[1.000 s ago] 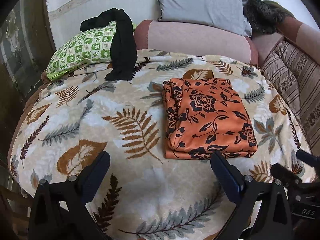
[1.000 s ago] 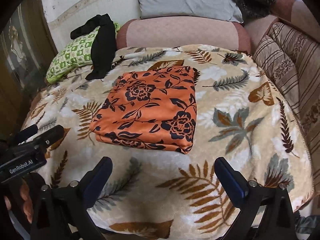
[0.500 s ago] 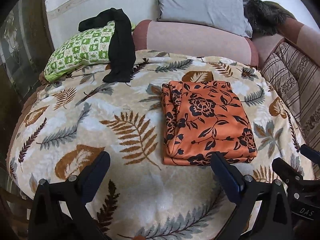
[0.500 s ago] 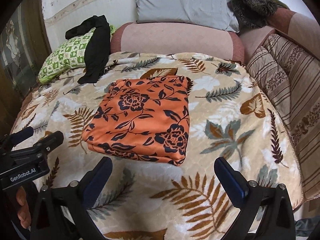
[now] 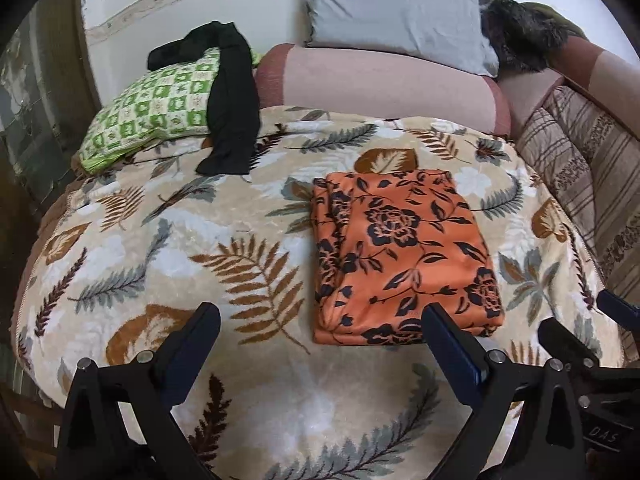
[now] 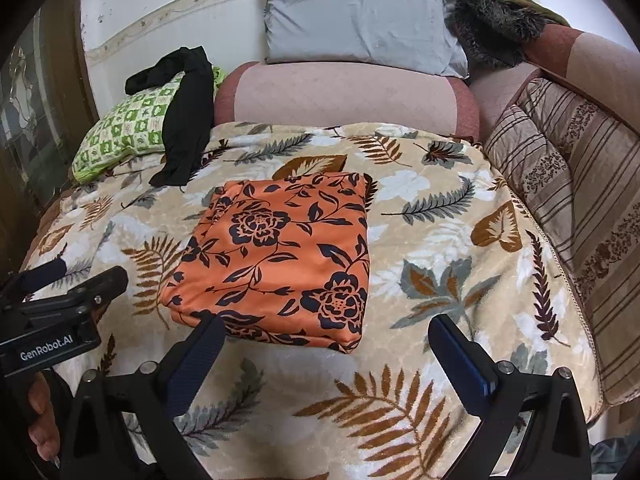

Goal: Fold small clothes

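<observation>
An orange garment with a black flower print (image 5: 400,256) lies folded into a flat rectangle on the leaf-patterned blanket (image 5: 200,240); it also shows in the right wrist view (image 6: 280,256). My left gripper (image 5: 320,332) is open and empty, above the blanket just in front of the garment's near edge. My right gripper (image 6: 326,340) is open and empty, its left finger close to the garment's near edge. A black garment (image 5: 232,100) lies draped over a green checked pillow (image 5: 156,108) at the back left.
A pink bolster (image 5: 380,80) and a grey pillow (image 5: 396,12) lie along the back. Striped cushions (image 6: 568,200) line the right side. A dark furry item (image 6: 492,28) sits at the back right. The other gripper (image 6: 60,312) shows at the left.
Both grippers have drawn back and risen a little from the folded orange garment, which has not moved. Both stay open.
</observation>
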